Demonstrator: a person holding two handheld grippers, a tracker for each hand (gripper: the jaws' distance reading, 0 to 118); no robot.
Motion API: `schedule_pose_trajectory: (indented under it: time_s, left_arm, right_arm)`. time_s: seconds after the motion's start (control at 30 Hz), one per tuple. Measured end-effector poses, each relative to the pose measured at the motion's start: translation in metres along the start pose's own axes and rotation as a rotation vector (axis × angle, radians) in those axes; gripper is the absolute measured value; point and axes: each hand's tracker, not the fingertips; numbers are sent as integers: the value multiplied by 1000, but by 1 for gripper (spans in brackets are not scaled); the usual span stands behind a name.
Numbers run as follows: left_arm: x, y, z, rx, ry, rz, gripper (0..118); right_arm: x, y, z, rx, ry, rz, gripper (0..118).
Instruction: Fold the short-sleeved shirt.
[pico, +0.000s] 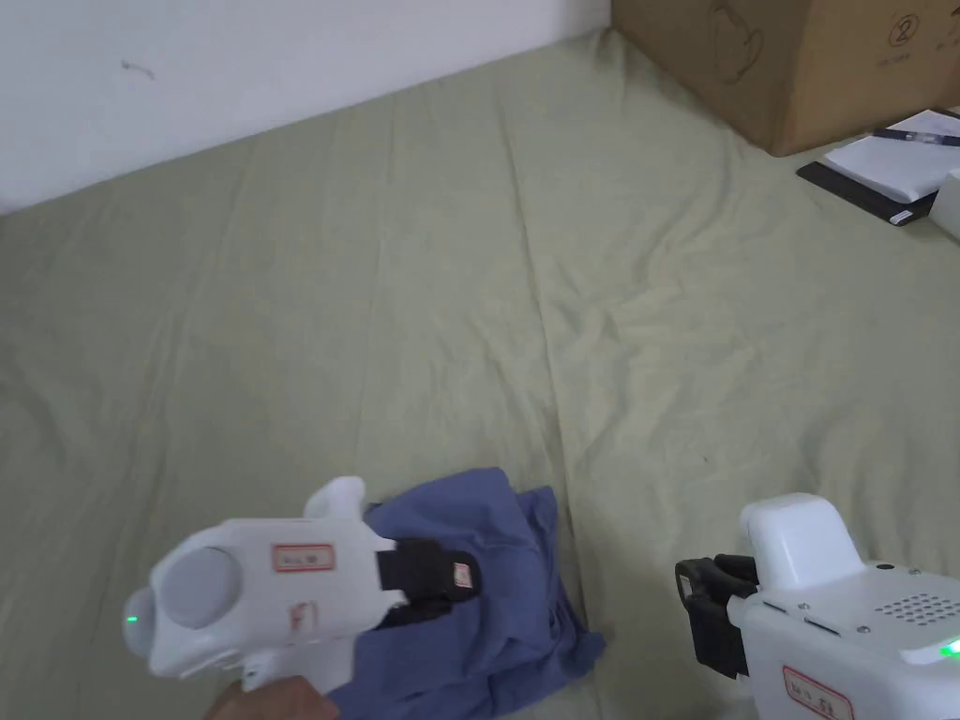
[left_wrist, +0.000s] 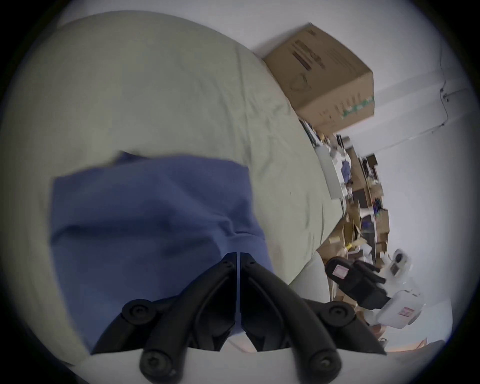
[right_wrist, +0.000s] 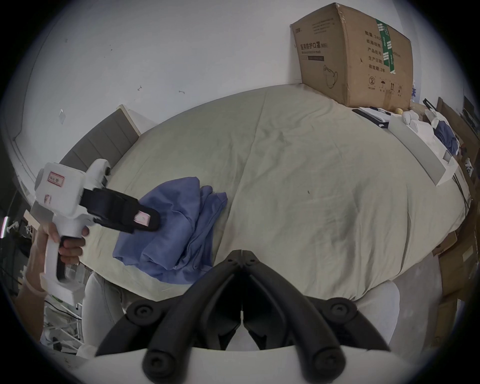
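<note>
Closed, empty, the right gripper (right_wrist: 241, 253) is held off the bunched blue shirt (right_wrist: 179, 228); left gripper (left_wrist: 238, 256) likewise closed above it, folds revealed by the right gripper view.

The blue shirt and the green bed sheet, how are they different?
The blue shirt is bunched in a small heap; the green sheet lies spread wide, only lightly creased. The shirt sits on top; the sheet lies underneath. Both are soft cloth.
</note>
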Motion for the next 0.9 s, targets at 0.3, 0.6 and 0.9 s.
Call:
schedule_pose_trajectory:
  time_s: [0.3,0.6,0.9]
  left_arm:
    - [21,-7,-65,-129,26,-15,0]
    - [40,-20,-34,-71,-79,-62,0]
    - [-55,-44,108,215,-4,93,0]
  right_arm:
    - [11,-3,9,1,-30,-13,0]
    - [-12,7,4,-13,5,53,0]
    - [-57,38,-49,-81,153,193,0]
